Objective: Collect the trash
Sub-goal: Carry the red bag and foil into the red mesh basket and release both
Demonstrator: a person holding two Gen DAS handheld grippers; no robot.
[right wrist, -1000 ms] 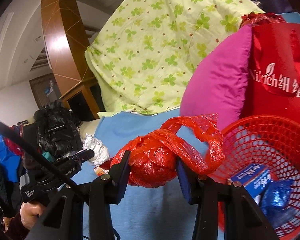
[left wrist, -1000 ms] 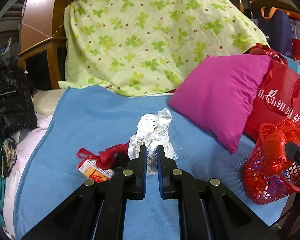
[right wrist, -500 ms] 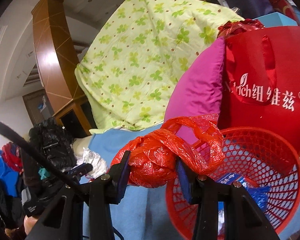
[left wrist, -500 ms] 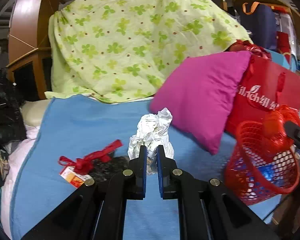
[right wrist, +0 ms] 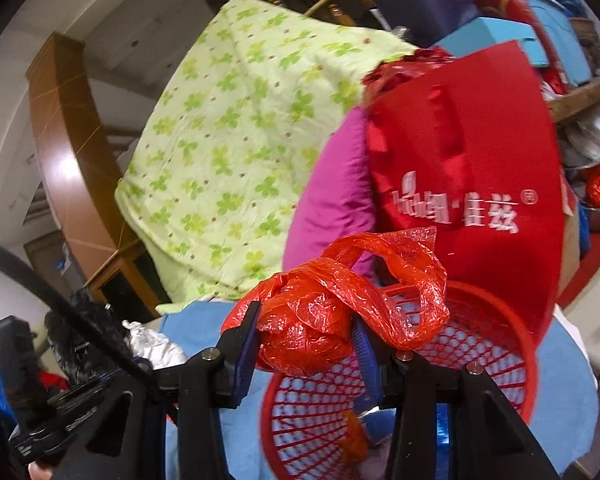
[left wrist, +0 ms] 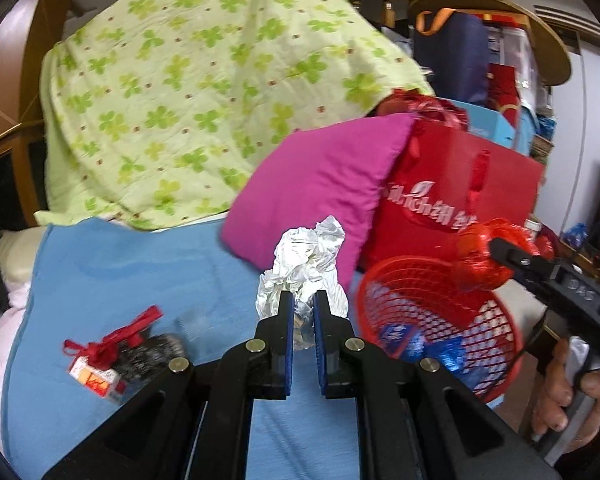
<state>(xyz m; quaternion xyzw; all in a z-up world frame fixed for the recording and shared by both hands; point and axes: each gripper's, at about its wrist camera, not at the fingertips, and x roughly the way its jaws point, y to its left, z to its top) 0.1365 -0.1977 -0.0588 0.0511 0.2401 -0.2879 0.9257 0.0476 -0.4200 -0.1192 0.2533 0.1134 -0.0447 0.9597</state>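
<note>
Gripping crinkled foil wad [left wrist: 306, 258]; knotted plastic bag [right wrist: 320, 320] over mesh basket [right wrist: 496, 344].

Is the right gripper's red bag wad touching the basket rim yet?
Cannot tell. In the right wrist view the red plastic bag overlaps the red basket rim; the left wrist view suggests it hangs above, but neither shows a gap plainly.

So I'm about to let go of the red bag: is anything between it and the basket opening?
Nothing visible. The red plastic bag, clamped in the right tool, hangs over the near rim of the red basket, whose open top is uncovered, with some wrappers at the bottom.
</note>
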